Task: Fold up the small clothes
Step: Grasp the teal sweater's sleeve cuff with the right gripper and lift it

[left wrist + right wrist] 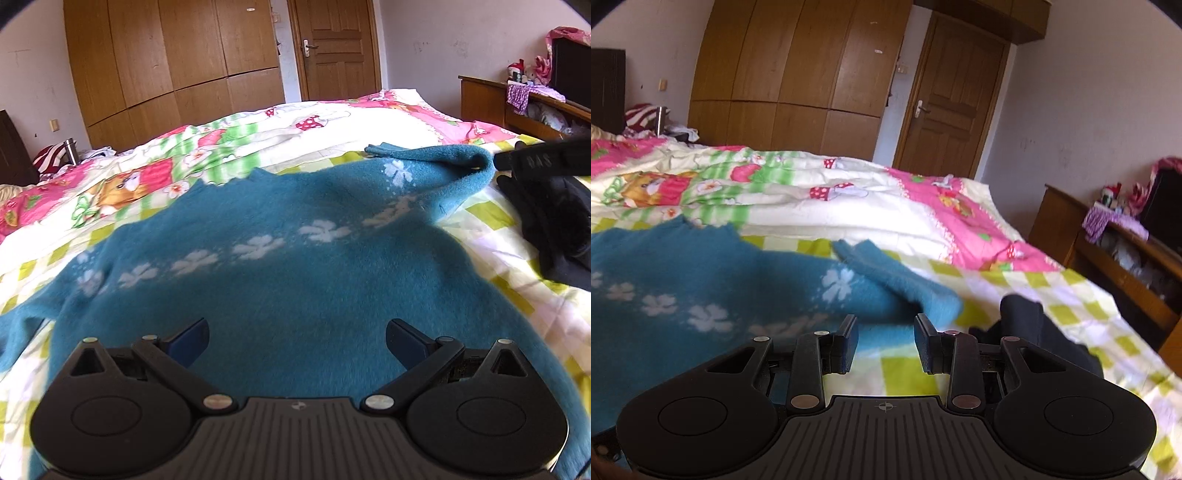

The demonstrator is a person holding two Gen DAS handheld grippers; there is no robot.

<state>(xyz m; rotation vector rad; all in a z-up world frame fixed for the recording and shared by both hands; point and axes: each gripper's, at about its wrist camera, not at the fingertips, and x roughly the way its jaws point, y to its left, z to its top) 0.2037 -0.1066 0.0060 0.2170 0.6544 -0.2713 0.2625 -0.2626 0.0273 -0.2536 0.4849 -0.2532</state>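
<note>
A teal sweater (288,266) with a row of white flowers lies spread on the bed. My left gripper (297,341) hovers low over its body, open wide, with nothing between the fingers. The sweater's right sleeve (436,162) is doubled back toward the chest, its fold standing raised. My right gripper (498,160) comes in from the right, its tip at that fold. In the right wrist view the right gripper (886,343) is open, the sleeve fold (923,295) just beyond its fingertips and not clamped.
A dark garment (554,229) lies crumpled on the quilt (314,129) right of the sweater, also seen as a dark garment (1034,332) beside my right fingers. A wooden wardrobe (166,55) and door (336,48) stand behind the bed, a cluttered wooden cabinet (487,99) at right.
</note>
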